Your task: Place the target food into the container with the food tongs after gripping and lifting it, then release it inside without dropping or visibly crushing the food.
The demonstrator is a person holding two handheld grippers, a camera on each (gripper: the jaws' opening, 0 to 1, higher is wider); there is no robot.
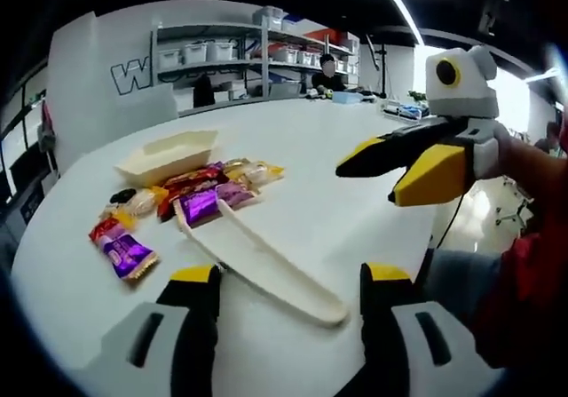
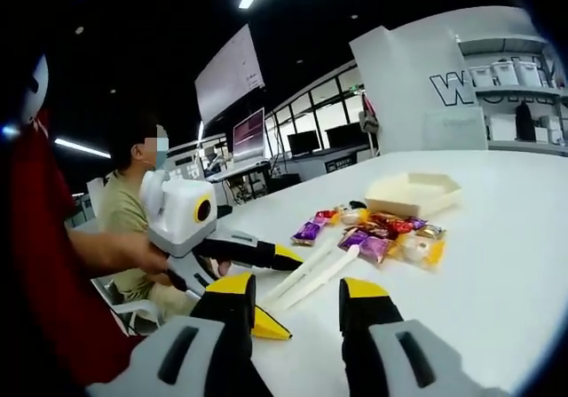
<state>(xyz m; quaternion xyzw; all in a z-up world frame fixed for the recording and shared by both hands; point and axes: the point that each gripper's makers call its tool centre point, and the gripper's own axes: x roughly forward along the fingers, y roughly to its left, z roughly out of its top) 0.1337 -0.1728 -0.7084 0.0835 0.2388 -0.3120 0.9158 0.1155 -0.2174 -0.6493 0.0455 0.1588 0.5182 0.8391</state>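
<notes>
- Left gripper point(image 1: 288, 281): yellow-tipped jaws spread, poised above long cream plastic food tongs point(image 1: 266, 264) lying flat on white bench point(image 1: 337, 131).
- Right gripper point(image 2: 297, 295): jaws spread, holding nothing, near tongs' end.
- Pile of wrapped snacks point(image 1: 191, 197) beside cream hexagonal container point(image 1: 169, 155), touching tongs' tips.

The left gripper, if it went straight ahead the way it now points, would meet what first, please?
Most likely the cream food tongs, which lie on the white table just ahead of the open left gripper, between its jaws; beyond them are the wrapped snacks. Depth is uncertain.
</notes>
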